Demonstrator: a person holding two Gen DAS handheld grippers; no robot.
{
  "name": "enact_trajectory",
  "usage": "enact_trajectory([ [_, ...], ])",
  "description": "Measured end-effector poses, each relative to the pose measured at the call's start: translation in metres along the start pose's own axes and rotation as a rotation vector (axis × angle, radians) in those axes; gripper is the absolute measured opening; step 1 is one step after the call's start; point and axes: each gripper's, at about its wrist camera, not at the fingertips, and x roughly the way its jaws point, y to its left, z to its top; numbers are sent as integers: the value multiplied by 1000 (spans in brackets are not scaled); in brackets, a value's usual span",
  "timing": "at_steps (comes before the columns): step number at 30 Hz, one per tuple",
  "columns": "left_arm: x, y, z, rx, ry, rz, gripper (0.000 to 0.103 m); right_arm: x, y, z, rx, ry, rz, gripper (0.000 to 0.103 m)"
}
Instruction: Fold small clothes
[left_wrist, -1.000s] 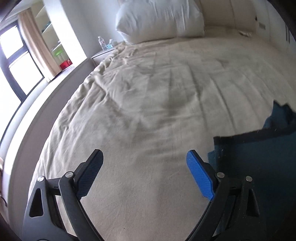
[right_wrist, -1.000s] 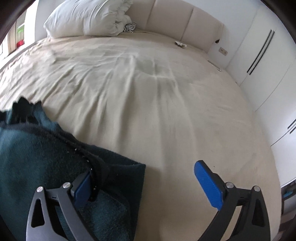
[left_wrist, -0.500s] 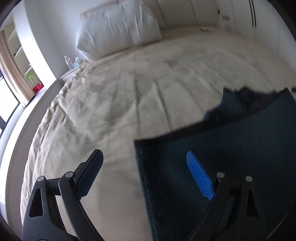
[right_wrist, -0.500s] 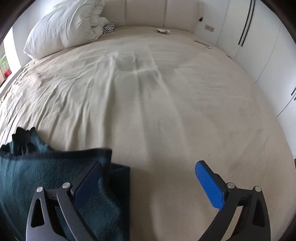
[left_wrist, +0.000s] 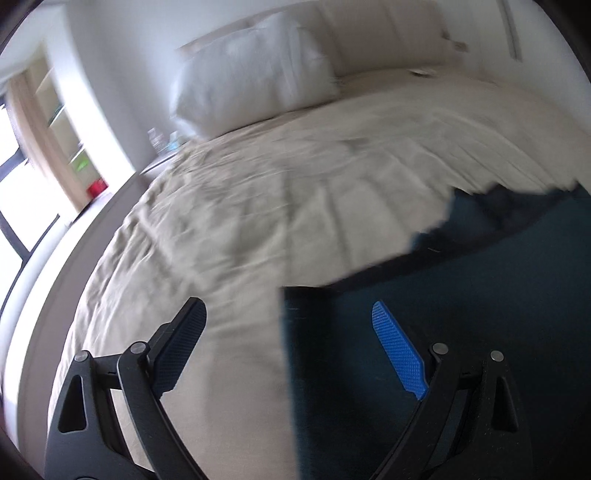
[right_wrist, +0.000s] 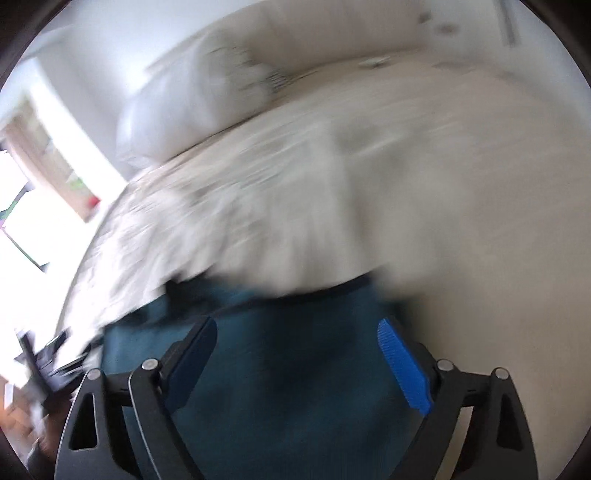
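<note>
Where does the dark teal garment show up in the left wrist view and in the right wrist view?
Left wrist view: the dark teal garment fills the lower right, on the beige bedcover.
Right wrist view: the garment lies at bottom centre, below the open gripper.
Shared landmark: the white pillow at the head of the bed, upper left of centre in both.

Garment (left_wrist: 461, 295) flat on the bed (left_wrist: 277, 206) near its front; pillow (left_wrist: 251, 88) behind, at the headboard (left_wrist: 384, 33).
</note>
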Motion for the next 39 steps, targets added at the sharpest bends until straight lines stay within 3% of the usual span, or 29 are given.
enact_trajectory([
  [2, 9, -14, -8, 62, 42, 8, 92, 21, 15, -18, -16, 54, 88, 89],
  [4, 25, -19, -19, 78, 119, 9, 93, 38, 13, -31, -29, 93, 51, 89],
  [6, 27, -12, -27, 37, 117, -16, 93, 41, -4, -40, -19, 79, -5, 75],
  [8, 25, 0, -32, -3, 127, -11, 94, 30, -25, -40, 34, 47, 30, 70],
  [11, 16, 21, -46, -74, 137, 8, 94, -3, -55, -39, 91, -30, -112, 71],
  [13, 7, 36, -55, -136, 148, -20, 94, -23, -69, -43, 148, -76, -137, 86],
  [17, -13, 45, -69, -187, 168, -83, 94, -48, -86, -56, 212, -114, -69, 90],
  [21, -10, 48, -82, -252, 234, -238, 94, -27, -94, -59, 264, -8, 42, 92],
  [23, -8, 44, -85, -272, 276, -331, 97, -10, -96, -59, 291, 58, 124, 89],
  [28, -5, 25, -76, -180, 292, -454, 98, 4, -85, -56, 237, 110, 182, 84],
  [31, 6, 31, -72, -253, 316, -490, 95, 13, -84, -53, 222, 134, 191, 74],
  [33, 10, 32, -66, -266, 332, -486, 83, 16, -90, -52, 234, 152, 186, 66],
  [35, 12, 28, -59, -246, 347, -494, 60, 17, -91, -51, 229, 164, 184, 64],
  [36, 15, 28, -55, -249, 356, -494, 58, 18, -89, -50, 217, 171, 175, 63],
  [37, 17, 28, -52, -258, 362, -500, 44, 19, -86, -49, 201, 176, 164, 62],
  [38, 21, 28, -50, -276, 374, -517, 33, 20, -85, -48, 188, 182, 150, 56],
  [39, 23, 29, -48, -299, 387, -524, 30, 22, -82, -47, 169, 194, 114, 47],
])
